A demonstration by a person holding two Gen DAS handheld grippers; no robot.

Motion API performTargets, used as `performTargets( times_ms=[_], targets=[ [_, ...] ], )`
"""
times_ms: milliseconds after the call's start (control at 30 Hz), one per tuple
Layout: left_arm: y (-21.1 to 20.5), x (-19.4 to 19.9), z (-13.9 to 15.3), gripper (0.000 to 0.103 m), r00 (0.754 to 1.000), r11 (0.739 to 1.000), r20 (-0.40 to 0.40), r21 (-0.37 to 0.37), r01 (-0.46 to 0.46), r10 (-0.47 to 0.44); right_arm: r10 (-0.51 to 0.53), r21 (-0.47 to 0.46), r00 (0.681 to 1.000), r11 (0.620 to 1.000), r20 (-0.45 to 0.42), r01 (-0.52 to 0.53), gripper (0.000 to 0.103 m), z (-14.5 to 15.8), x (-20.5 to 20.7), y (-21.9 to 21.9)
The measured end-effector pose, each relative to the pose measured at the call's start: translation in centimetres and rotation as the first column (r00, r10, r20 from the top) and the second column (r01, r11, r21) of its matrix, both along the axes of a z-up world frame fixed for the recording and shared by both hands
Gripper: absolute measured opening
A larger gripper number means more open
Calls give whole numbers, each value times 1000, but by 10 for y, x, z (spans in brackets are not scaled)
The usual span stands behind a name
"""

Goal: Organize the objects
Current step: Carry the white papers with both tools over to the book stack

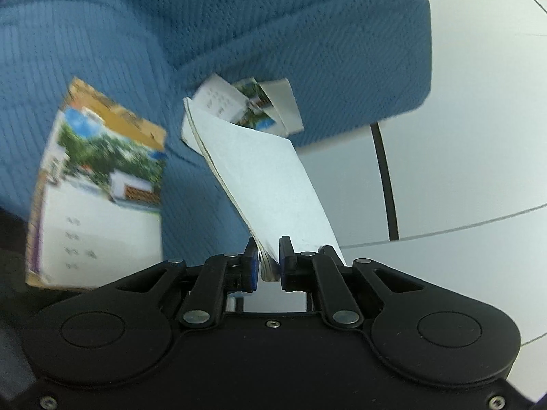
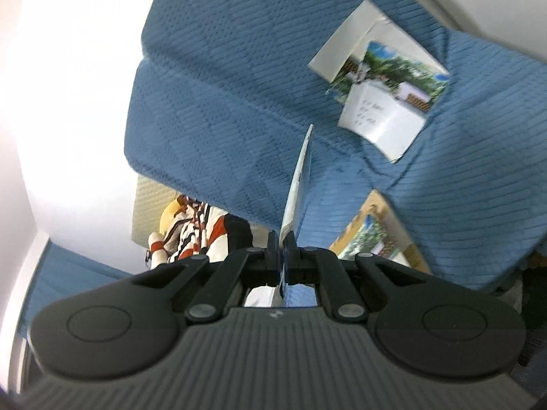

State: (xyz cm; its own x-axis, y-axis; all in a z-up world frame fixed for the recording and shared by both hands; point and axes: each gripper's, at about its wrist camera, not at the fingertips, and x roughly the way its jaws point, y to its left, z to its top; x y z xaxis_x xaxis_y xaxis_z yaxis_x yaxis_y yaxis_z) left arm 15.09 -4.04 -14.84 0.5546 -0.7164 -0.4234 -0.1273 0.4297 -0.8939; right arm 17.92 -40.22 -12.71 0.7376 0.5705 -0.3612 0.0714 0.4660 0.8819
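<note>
- The left gripper [image 1: 268,259] is squeezed shut on 1 thin white booklet [image 1: 270,184].
- The right gripper [image 2: 283,251] is squeezed shut on 1 thin card [image 2: 299,184].
- Farther off, 2 picture booklets [image 2: 386,102] lie on the blue sofa [image 2: 239,68].

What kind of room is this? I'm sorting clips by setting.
Probably a living room or lounge: a blue upholstered sofa with booklets scattered on its cushions, pale tiled floor beside it, and a striped plush toy nearby.
</note>
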Motion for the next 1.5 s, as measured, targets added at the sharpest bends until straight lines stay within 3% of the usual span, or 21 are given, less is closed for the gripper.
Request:
performTargets(
  times_ms=[433,833,1000,1500],
  targets=[
    [54,15,-59,9,996,997,-75,64,-34,38,43,-35,993,998,-110,-48,6,-38,34,48],
    [50,20,-112,9,988,982,-153,187,-3,32,31,-108,979,993,-201,-53,6,-84,34,63],
    [46,18,-130,9,979,978,-201,206,18,24,36,-122,971,990,-236,-67,6,-100,30,65],
    [23,-4,-131,6,972,962,-236,263,75,-11,51,-173,956,979,-290,-105,8,-120,14,67]
  ],
)
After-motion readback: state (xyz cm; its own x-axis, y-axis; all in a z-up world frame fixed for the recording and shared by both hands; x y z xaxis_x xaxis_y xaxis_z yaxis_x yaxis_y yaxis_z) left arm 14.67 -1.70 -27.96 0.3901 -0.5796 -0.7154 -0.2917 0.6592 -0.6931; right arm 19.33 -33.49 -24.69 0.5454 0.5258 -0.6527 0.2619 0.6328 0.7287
